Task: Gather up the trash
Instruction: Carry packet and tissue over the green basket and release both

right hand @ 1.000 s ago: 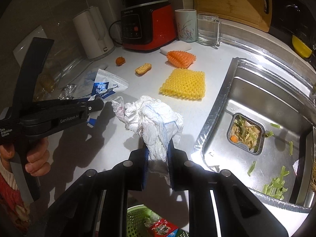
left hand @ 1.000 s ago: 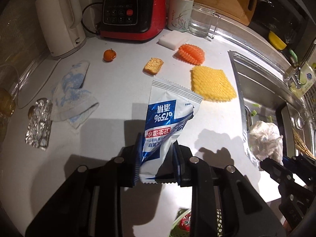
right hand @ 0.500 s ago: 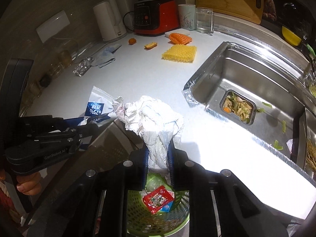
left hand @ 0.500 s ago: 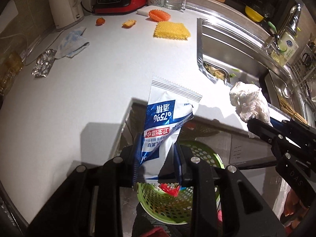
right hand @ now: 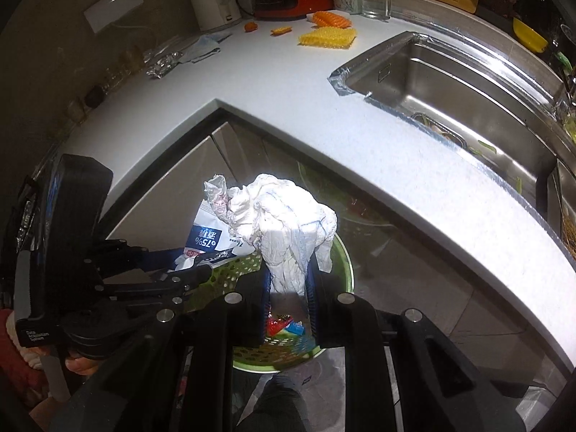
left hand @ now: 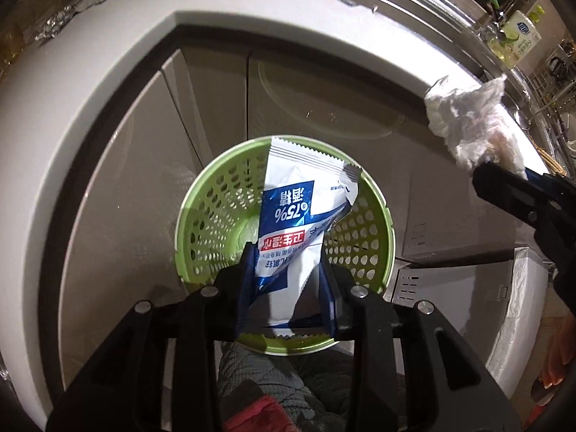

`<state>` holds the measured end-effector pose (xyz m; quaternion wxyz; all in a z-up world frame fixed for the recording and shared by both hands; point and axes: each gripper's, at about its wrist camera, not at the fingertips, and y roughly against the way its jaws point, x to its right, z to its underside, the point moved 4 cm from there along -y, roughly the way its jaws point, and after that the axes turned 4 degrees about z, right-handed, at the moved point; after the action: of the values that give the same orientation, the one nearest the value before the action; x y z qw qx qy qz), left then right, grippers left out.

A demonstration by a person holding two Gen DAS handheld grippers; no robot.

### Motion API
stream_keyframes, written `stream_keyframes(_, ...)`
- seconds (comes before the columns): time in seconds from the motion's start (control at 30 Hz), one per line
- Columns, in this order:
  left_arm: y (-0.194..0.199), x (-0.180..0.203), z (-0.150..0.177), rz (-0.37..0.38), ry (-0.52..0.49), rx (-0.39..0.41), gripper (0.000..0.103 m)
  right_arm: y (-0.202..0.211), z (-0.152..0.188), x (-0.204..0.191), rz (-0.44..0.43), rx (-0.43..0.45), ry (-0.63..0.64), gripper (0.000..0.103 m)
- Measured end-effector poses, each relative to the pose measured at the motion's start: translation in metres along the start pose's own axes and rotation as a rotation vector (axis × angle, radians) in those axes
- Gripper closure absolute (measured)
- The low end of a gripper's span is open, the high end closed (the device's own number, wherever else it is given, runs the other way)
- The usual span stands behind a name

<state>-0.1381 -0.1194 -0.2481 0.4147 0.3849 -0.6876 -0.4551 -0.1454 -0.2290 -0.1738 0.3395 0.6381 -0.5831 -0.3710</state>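
A blue-and-white wipes packet [left hand: 298,194] stands between the jaws of my left gripper [left hand: 285,255], directly over a green perforated basket [left hand: 201,187] on the floor. The jaws are opening, and a dark gap shows between the packet and the right-hand pad. A crumpled white tissue [right hand: 284,216] is pinched in my right gripper [right hand: 288,270], which is shut and hangs above the same basket [right hand: 343,252]. Red and blue wrappers [right hand: 284,325] lie in the basket. The right wrist view shows the left gripper [right hand: 196,261] and packet [right hand: 205,237] at left. The tissue [left hand: 468,126] appears at right in the left wrist view.
The white countertop [right hand: 288,82] edge runs above the basket, with grey cabinet doors [left hand: 144,180] below. On the counter lie crumpled foil [right hand: 162,66], a cloth [right hand: 205,45], yellow and orange sponges [right hand: 327,36] and food bits. A steel sink [right hand: 450,82] sits at right.
Both grippers came off the counter and down over the green basket. The left jaws have widened around the packet. The right gripper still grips the tissue.
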Motion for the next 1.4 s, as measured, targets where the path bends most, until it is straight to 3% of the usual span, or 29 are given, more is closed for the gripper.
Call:
stream_keyframes(0.17, -0.021, -0.001, 0.015, 0.004, 0.047, -0.049, 0.055, -0.005, 0.016, 0.007, 0.001, -0.029, -0.006, 0.083)
stream_keyframes(0.3, -0.018, 0.002, 0.016, 0.000, 0.053, -0.031, 0.045, -0.005, 0.021, 0.012, 0.001, -0.033, -0.010, 0.083)
stream_keyframes(0.67, 0.005, 0.006, 0.008, -0.026, 0.043, 0.013, 0.036, 0.001, 0.020, 0.015, -0.011, -0.017, 0.000, 0.083)
stream_keyframes(0.9, 0.052, -0.011, -0.004, -0.069, 0.066, 0.120, 0.023, -0.004, 0.022, 0.003, -0.049, -0.026, 0.031, 0.082)
stream_keyframes(1.03, 0.082, -0.029, -0.010, -0.118, 0.108, 0.174, 0.021, -0.015, 0.028, -0.012, -0.071, -0.036, 0.074, 0.082)
stream_keyframes(1.13, 0.096, -0.041, -0.013, -0.148, 0.142, 0.194, 0.021, -0.030, 0.033, -0.022, -0.087, -0.053, 0.101, 0.075)
stream_keyframes(1.3, 0.109, -0.050, -0.013, -0.176, 0.160, 0.189, 0.020, -0.052, 0.036, -0.034, -0.086, -0.084, 0.123, 0.047)
stream_keyframes(1.4, 0.111, -0.050, -0.011, -0.187, 0.151, 0.185, 0.020, -0.053, 0.033, -0.036, -0.086, -0.082, 0.118, 0.037)
